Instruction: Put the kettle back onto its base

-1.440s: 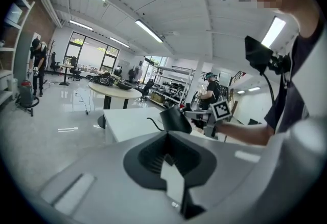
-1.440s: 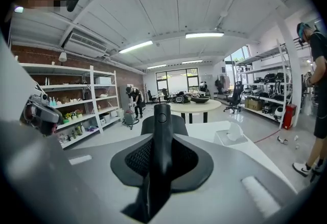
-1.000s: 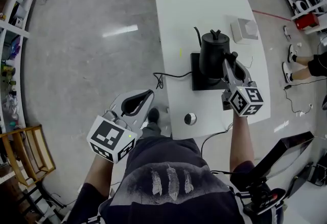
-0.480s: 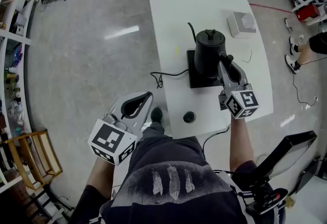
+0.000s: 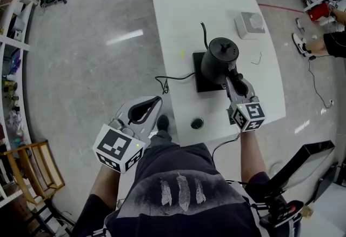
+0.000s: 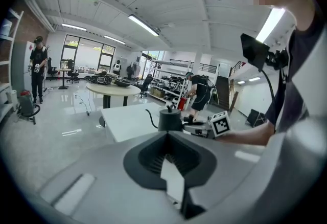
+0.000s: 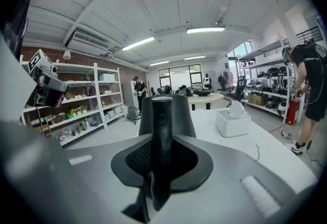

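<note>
One gripper, the right gripper, pinches the gooseneck kettle by its handle, jaws just tightened. The kettle is directly over its black base, seating unclear. The left gripper, pressed together and empty, hangs farther off.

**Operator:** Where do you locate the kettle?

**Manual:** You locate the black gooseneck kettle upright over the right part of its base. Its lid is fitted, its thin spout points toward the far edge of the tabletop, and its handle points toward the near edge. Contact with the base cannot be confirmed.

**Operator:** And the base?

**Manual:** It is a flat black square. You find it near the left edge, about midway along.
</note>
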